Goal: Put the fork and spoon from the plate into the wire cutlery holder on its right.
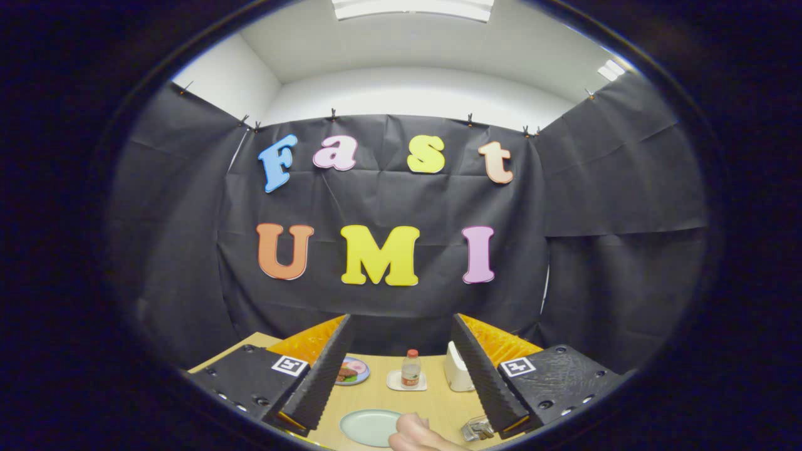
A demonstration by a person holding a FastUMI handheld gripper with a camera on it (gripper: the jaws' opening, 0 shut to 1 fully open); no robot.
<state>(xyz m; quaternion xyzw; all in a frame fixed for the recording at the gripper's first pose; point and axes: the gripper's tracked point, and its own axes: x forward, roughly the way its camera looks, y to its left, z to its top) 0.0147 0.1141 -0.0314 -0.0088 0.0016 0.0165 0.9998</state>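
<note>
The gripper (401, 369) is raised above the near edge of a light wooden table (438, 401), its fingers spread wide apart with nothing held between them. Between the fingers, near the table's front edge, lies a pale green plate (368, 427); what can be seen of its surface looks bare, though its near part is cut off from sight. A person's hand (418, 436) rests just right of the plate, touching or overlapping its rim. Right of the hand, beside the right finger, stands the wire cutlery holder (477, 428), with metal items inside; whether these are the fork and spoon cannot be told. Farther back on the table stand a small bottle (410, 368) on a white coaster (406, 381), a dish of toy food (352, 371) to its left, and a white container (456, 368) to its right.
</note>
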